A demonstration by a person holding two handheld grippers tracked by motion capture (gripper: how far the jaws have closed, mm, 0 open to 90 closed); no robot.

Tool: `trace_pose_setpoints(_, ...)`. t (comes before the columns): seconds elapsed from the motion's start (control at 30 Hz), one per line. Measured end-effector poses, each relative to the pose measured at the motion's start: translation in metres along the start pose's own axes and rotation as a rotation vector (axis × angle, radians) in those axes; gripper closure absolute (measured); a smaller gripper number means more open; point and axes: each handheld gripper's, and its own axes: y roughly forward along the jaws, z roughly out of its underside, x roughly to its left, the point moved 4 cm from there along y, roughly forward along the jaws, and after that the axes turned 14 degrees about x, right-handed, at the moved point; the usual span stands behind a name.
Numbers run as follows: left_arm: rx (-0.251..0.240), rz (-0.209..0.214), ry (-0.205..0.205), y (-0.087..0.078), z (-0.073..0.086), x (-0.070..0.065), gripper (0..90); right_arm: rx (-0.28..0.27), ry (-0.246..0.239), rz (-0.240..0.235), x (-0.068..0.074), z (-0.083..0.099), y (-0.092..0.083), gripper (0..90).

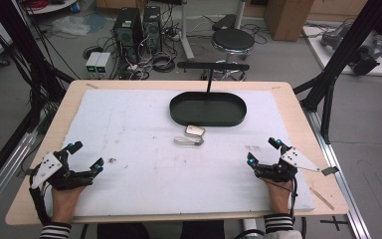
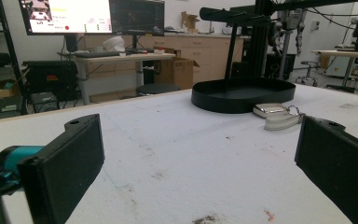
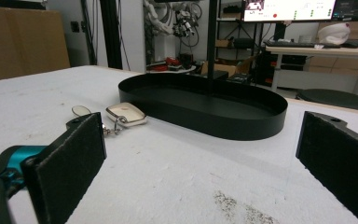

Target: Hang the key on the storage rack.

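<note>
Nearest the person, the left gripper (image 1: pixel 83 155) and the right gripper (image 1: pixel 263 151) rested on the white foam mat (image 1: pixel 129 134), each with jaws spread wide and empty. Farther out, well apart from both, lay the key fob (image 1: pixel 195 131) with its strap (image 1: pixel 188 141), just beside the black oval tray (image 1: pixel 179 112).

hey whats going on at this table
A person sits at a white-covered table with a gripper in each hand. The left gripper and right gripper rest near the table's front corners, both with fingers wide open and nothing between them. Ahead in the middle lies a key fob with a strap, just in front of a black oval tray. Nothing is being touched yet.
</note>
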Motion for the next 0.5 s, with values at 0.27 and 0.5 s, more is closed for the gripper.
trace_pose_setpoints(0.27, -0.002, -0.001, 0.004, -0.0001, 0.0, -0.0004, 1.7, -0.002, -0.002, 0.001, -0.0001, -0.0002, 0.0, 0.4)
trace_pose_setpoints(0.5, -0.001, 0.009, -0.01, -0.0003, -0.0002, 0.0009, 1.7, 0.02, -0.006, 0.01, 0.0003, -0.0013, 0.0024, 0.4)
